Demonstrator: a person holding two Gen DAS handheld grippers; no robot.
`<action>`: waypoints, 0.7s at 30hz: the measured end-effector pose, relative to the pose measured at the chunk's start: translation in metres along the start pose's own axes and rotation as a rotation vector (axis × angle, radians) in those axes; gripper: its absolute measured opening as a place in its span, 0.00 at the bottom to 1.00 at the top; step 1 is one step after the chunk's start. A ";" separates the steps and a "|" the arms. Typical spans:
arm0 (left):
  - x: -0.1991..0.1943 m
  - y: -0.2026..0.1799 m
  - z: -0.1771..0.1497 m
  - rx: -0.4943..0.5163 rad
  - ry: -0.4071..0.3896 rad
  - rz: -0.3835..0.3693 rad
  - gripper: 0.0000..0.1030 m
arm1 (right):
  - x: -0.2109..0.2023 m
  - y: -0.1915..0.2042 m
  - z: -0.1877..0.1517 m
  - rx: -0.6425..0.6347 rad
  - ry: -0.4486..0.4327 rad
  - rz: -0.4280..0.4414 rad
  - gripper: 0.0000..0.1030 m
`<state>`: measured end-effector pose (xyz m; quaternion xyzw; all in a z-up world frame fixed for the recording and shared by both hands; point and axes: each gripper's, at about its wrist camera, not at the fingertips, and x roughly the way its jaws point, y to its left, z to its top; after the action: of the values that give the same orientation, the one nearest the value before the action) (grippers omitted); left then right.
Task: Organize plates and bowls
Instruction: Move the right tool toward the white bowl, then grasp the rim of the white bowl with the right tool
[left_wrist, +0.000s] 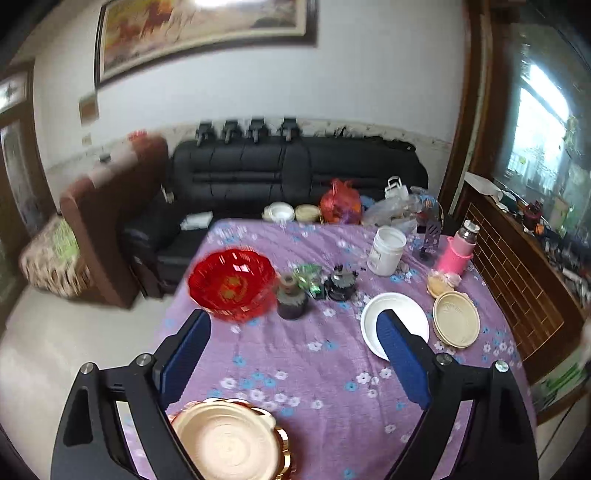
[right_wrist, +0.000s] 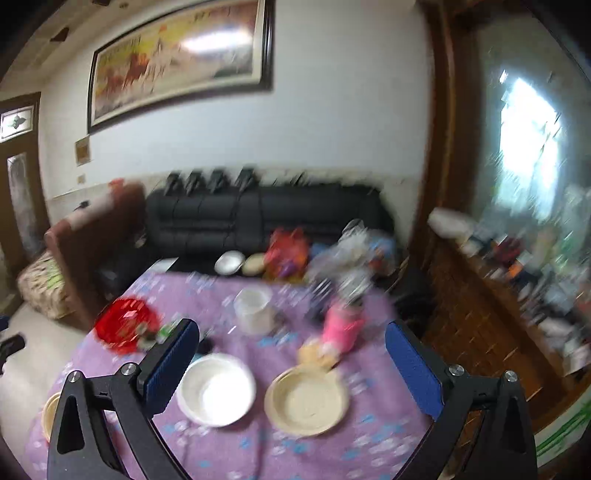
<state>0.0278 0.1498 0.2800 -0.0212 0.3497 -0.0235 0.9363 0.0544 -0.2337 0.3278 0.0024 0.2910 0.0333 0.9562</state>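
STATUS: early | left gripper (left_wrist: 293, 354): jaws apart, empty | right gripper (right_wrist: 291, 363): jaws apart, empty | white plate (left_wrist: 393, 325) beside beige bowl (left_wrist: 456, 319), unstacked | red bowl (left_wrist: 232, 282), gold plate (left_wrist: 231, 441) well apart on table (left_wrist: 317, 373) | REMAINING: probably all stacking

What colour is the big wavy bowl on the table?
Red. The wavy bowl is see-through red with a gold mark inside, clearest in the left wrist view.
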 end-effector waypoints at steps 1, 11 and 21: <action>0.017 -0.002 -0.002 -0.011 0.033 -0.013 0.88 | 0.016 0.000 -0.009 0.018 0.036 0.035 0.99; 0.187 -0.060 -0.033 -0.112 0.336 -0.174 0.75 | 0.169 0.010 -0.146 0.287 0.401 0.296 0.85; 0.284 -0.094 -0.046 -0.145 0.405 -0.137 0.61 | 0.231 0.015 -0.178 0.405 0.464 0.305 0.74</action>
<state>0.2095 0.0379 0.0647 -0.1069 0.5292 -0.0659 0.8391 0.1457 -0.2063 0.0523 0.2282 0.4978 0.1171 0.8285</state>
